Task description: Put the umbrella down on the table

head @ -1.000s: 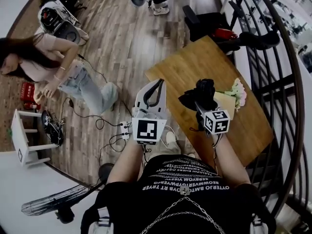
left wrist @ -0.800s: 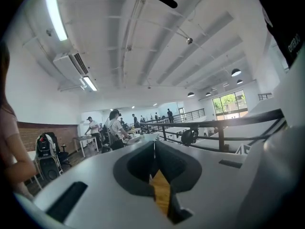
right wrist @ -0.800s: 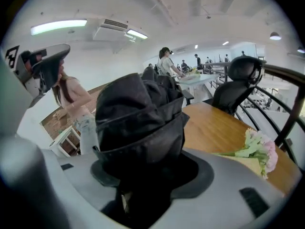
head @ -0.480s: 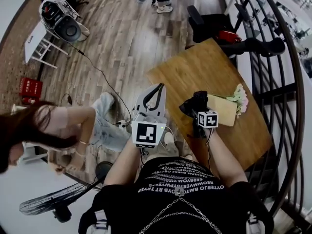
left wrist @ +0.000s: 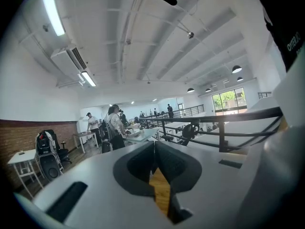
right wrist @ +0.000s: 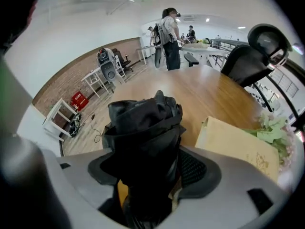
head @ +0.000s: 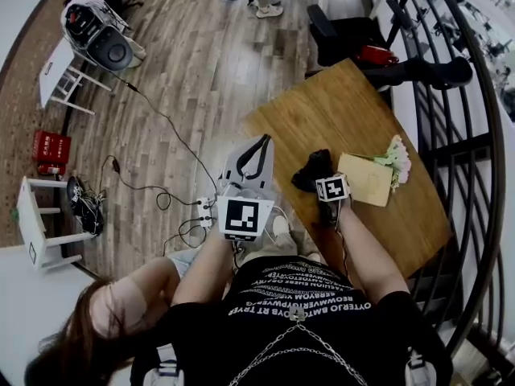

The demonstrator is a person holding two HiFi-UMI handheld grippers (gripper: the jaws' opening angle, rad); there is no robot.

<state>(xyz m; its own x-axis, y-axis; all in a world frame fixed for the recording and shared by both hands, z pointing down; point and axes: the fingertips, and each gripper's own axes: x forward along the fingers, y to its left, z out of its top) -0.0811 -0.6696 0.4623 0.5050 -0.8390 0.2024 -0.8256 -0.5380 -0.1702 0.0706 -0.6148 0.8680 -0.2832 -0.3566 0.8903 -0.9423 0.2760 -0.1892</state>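
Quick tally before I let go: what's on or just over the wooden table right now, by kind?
black folded umbrella: 1
tan paper bag: 1
bunch of flowers: 1
Total: 3
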